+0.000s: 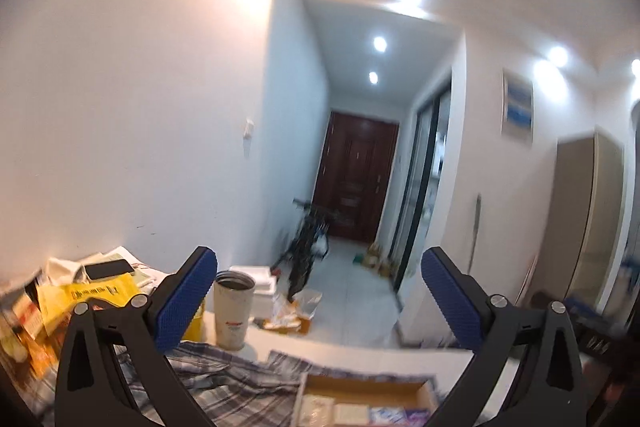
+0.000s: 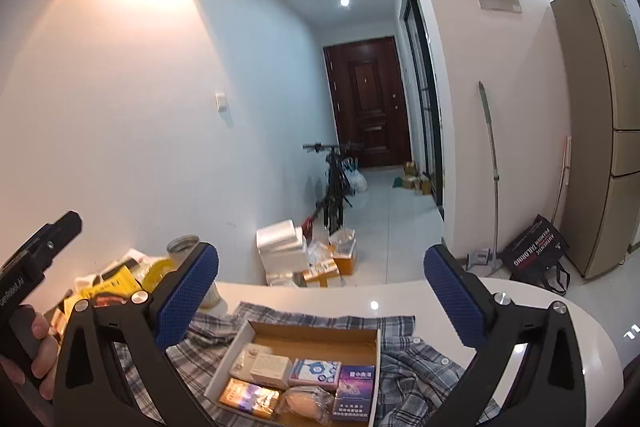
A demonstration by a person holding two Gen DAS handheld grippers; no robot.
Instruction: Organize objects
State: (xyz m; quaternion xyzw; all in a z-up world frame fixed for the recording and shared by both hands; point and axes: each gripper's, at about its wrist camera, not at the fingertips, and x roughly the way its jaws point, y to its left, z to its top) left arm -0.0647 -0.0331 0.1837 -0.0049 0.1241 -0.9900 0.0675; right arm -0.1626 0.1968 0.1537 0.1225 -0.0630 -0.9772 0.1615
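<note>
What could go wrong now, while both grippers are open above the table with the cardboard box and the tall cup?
1. The cardboard box sits on a rumpled plaid shirt, so it may tilt or slide if pushed.
2. The tall cup stands open beside the left gripper; a sideways sweep could tip it.
3. The pile with yellow packets looks loose and may topple if brushed.

Open brown cardboard box sits mid-desk on a rumpled grey plaid cloth; its front half is packed with small cartons, back half bare. White curved desk right of the box is bare, free to pass. Left side blocked: tall white metal tumbler, yellow packets pile, black phone. Left tool and the hand on it crowd the left edge. Air above the box is clear.
</note>
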